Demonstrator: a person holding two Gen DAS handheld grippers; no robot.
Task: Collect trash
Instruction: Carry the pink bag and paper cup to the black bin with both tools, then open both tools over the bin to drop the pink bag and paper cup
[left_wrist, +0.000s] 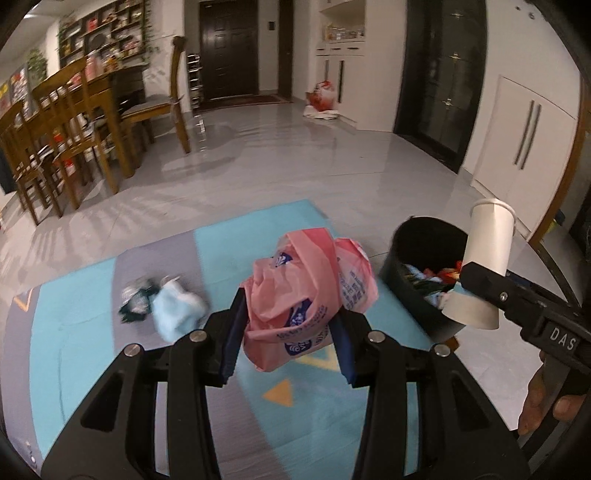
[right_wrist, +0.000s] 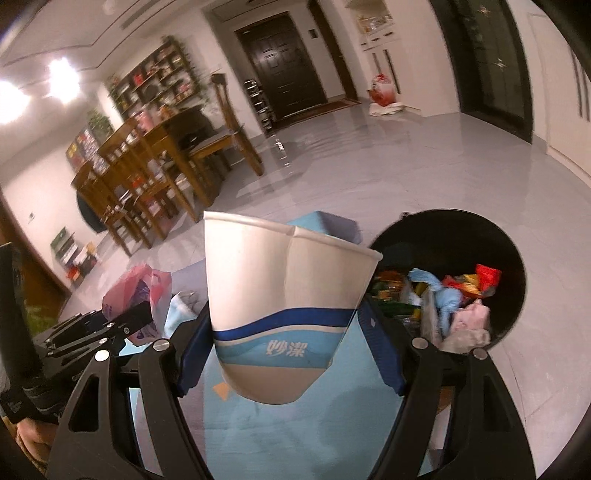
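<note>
1. Two grippers were in view, each pinching one piece of trash above a blue and grey floor mat (left_wrist: 92, 332).
2. Hidden parts: the left gripper (left_wrist: 286, 328) covered the lower sides of its pink plastic bag (left_wrist: 295, 295) with its blue pads, and the far side of the bag could not be seen. The right gripper (right_wrist: 291, 339) hid the lower flanks of the paper cup (right_wrist: 284, 280). Much of the trash in the bin was a blurred jumble, hard to tell apart.
3. Counts: one pink plastic bag, one paper cup, one black bin (left_wrist: 413, 266), and two loose scraps left on the mat, a pale blue crumpled piece (left_wrist: 177, 310) touching a dark crumpled one (left_wrist: 135, 301).
4. Looks: the bag was crumpled into a ball, pink with blue print. The cup was white with a blue band and white characters near its base, and its rim was dented inward.
5. Places: the bag hung over the middle of the mat, left of the bin. The cup was held tilted just beside the bin's near left rim, its mouth towards the far side. The bin stood at the mat's right edge, partly filled with coloured wrappers.
</note>
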